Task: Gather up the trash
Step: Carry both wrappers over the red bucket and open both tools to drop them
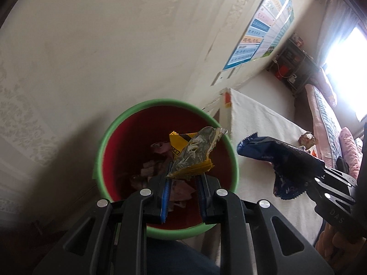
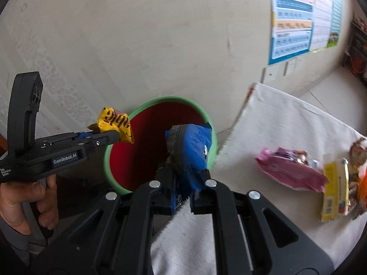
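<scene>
Meanwhile the left gripper [image 1: 183, 178] pinches a yellow snack wrapper [image 1: 192, 153] over the mouth of the green-rimmed red bin [image 1: 101, 151], which already holds crumpled wrappers. Beside it, the right gripper [image 2: 187, 183] clamps a blue wrapper [image 2: 192, 151] just above the bin's rim. More wrappers [image 2: 296, 171] lie on the white-clothed table [image 2: 275, 119].

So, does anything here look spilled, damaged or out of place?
Nothing is spilled. Several crumpled snack wrappers lie on the white cloth-covered table, uncollected. The left gripper holds a yellow wrapper over the green-rimmed red bin.
</scene>
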{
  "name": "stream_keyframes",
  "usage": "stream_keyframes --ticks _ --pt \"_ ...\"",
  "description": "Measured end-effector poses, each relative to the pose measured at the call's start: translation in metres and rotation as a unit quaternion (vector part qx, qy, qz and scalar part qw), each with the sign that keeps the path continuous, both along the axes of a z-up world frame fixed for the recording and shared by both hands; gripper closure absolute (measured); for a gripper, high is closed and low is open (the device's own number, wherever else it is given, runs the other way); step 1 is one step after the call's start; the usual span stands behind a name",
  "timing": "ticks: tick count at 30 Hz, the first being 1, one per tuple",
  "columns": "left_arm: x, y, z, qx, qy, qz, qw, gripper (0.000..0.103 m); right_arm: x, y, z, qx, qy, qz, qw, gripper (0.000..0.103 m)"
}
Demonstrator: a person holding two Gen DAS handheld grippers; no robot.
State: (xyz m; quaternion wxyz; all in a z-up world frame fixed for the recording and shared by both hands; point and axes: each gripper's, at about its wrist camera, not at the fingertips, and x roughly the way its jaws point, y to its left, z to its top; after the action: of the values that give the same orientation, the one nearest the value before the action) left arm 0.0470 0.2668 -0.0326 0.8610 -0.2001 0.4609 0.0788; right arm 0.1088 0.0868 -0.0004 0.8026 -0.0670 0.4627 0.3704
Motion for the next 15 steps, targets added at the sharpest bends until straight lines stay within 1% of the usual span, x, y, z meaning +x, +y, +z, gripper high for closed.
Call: stream_keyframes --ticks 9,15 --pt "-0.007 0.016 -0.004 -0.001 0.006 0.012 0.9999 0.085 -0.002 0.039 -0.006 -0.006 0.001 0.03 1.0 0.094" --pt "-0.004 0.025 -0.007 -0.002 0.009 0.016 0.9998 0.083 0.002 0.053 -0.017 -0.017 0.005 0.034 0.999 0.094"
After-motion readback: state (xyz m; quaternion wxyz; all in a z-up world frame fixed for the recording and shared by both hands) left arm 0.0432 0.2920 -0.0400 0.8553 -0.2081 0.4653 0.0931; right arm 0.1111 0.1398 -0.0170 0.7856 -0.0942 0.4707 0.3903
